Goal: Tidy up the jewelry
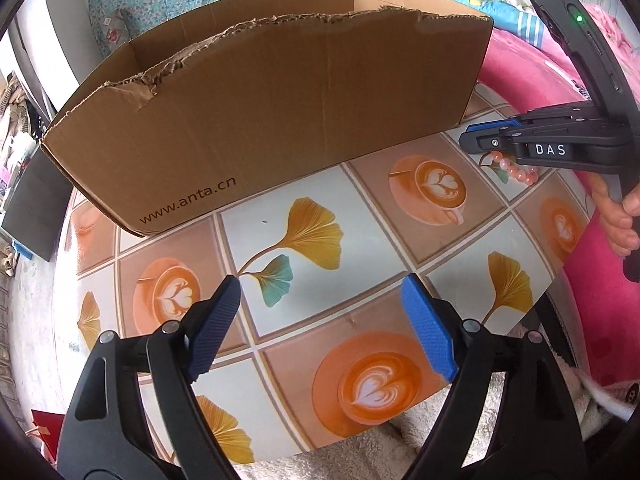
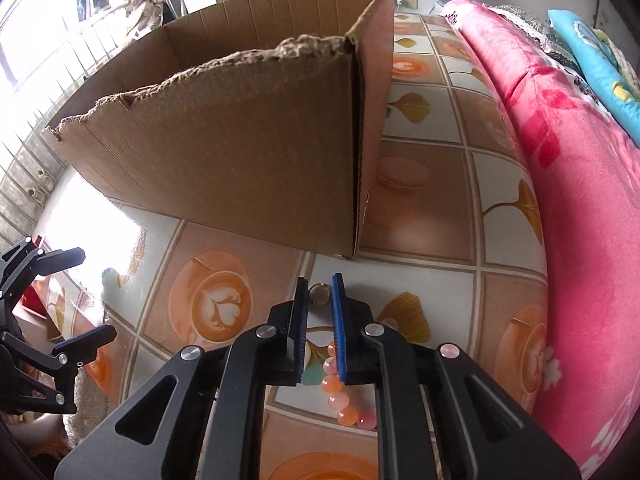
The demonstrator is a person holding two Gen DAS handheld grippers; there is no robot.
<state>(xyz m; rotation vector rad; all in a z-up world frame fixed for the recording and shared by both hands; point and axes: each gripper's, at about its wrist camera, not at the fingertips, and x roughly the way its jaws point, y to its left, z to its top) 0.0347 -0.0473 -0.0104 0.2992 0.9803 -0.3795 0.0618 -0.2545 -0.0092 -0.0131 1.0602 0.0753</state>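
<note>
My right gripper (image 2: 320, 300): jaws narrow, a ring (image 2: 319, 293) between the tips, grip unclear.
My left gripper (image 1: 320, 292): wide, empty.
Bracelet (image 2: 340, 396): glossy peach-pink beads, on the table (image 2: 432, 216) under my right gripper.
Box (image 2: 224, 152): torn cardboard, beyond.

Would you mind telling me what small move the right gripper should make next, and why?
Probably lift the right gripper slightly and carry it toward the cardboard box. Its pads look nearly closed with the gold ring between the tips, while the pink bead bracelet lies on the table beneath it.
</note>
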